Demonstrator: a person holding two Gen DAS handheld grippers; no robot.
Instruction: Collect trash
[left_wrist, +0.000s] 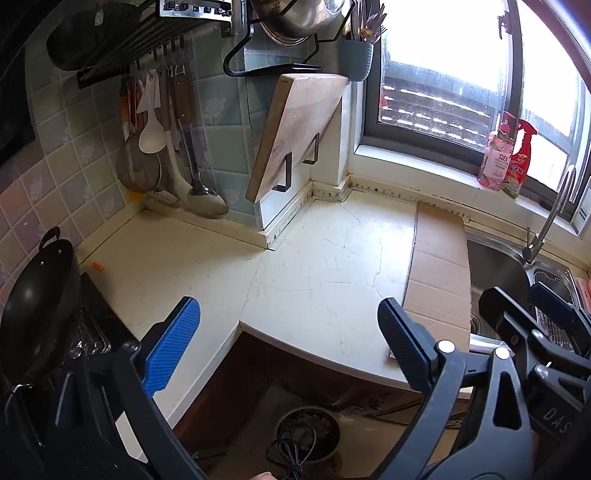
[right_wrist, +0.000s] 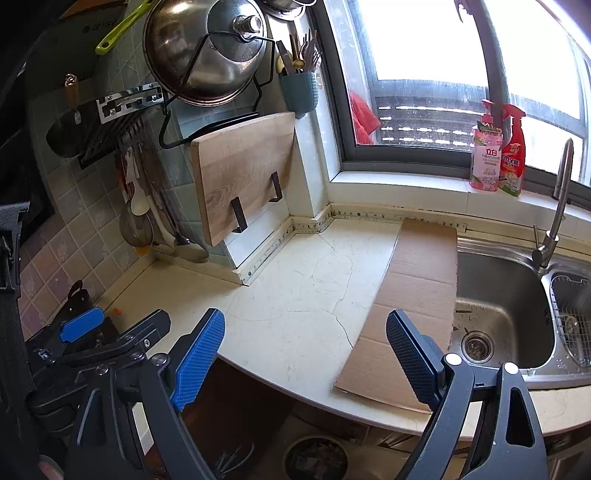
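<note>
A flat cardboard sheet (right_wrist: 417, 291) lies on the counter (right_wrist: 295, 295) beside the sink (right_wrist: 506, 295), its long axis running from lower centre toward the window. The right gripper (right_wrist: 306, 354), spread and empty, hangs nearest it; the left gripper (left_wrist: 288, 343) is likewise spread and empty.

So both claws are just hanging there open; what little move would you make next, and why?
Probably ease the left claw toward the small orange scrap by the wok. Apart from the cardboard sheet beside the sink, it looks like the only loose litter on the counter, and both claws are open and empty.
</note>
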